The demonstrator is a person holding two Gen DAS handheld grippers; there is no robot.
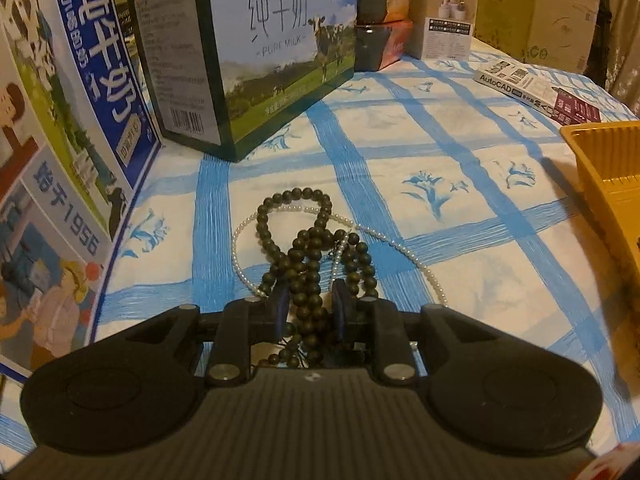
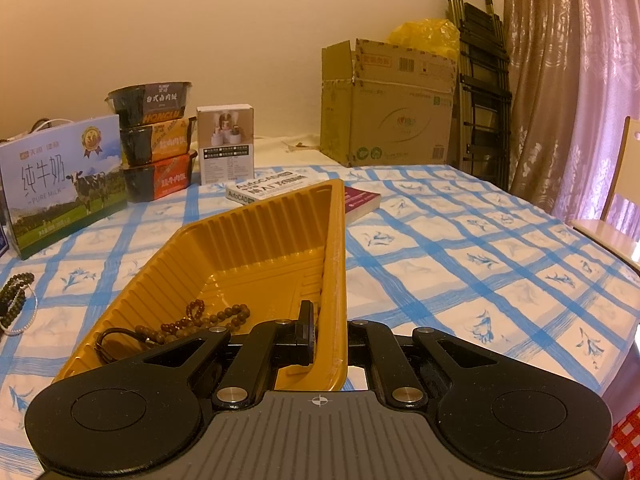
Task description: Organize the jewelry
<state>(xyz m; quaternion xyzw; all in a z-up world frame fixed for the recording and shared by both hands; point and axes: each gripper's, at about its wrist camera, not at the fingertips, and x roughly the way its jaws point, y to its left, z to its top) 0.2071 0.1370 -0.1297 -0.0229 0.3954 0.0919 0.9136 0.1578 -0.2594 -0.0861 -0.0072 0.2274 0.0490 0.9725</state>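
The milk carton point(image 1: 280, 48) reads "PURE MILK". The book point(image 1: 536, 90) shows "AutoCAD", and "1956" stands on the blue-bordered box point(image 1: 60, 160).

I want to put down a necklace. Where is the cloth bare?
Bare: between the dark beads, the milk box and the yellow tray, and right of the tray. Crowded: the back edge, with boxes, bowls and book.

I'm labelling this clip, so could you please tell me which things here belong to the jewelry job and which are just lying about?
Belongs to the job:
- dark bead string, between the left gripper's fingers
- pearl necklace
- yellow tray, clamped by the right gripper
- brown beads in the tray

Just lying about:
- milk cartons
- food bowls
- book
- cardboard box
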